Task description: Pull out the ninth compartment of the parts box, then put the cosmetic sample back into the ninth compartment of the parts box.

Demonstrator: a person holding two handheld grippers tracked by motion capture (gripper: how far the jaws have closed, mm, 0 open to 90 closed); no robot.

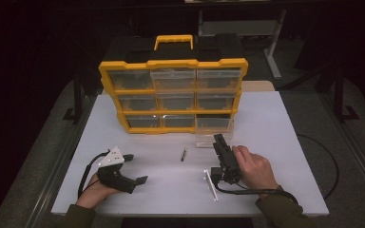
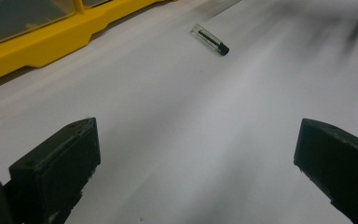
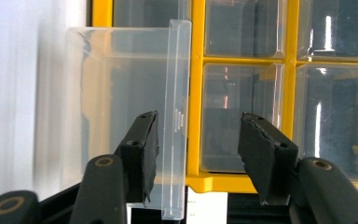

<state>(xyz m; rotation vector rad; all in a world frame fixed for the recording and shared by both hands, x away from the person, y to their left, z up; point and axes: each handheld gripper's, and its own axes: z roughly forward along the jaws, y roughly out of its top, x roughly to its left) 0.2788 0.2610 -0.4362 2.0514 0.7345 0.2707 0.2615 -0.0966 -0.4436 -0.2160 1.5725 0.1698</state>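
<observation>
We are holding the right gripper [image 3: 198, 154] at the pulled-out clear drawer [image 3: 121, 93], jaws parted, its front lip between them but unpinched, likely releasing it. The left gripper [image 2: 196, 158] is resting wide open, the small vial [image 2: 209, 39] lying well ahead of its jaws, awaiting pickup.

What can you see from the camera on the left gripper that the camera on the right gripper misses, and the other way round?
The left gripper view shows a small clear vial with a black cap lying on the white table, ahead of the left gripper, whose jaws stand wide apart with nothing between them.

The right gripper view shows a clear plastic drawer pulled out of its slot. Its front lip stands between the jaws of the right gripper, with a gap at the right-hand jaw; the pads do not clamp it.

Both show the yellow organizer and part of the table.
</observation>
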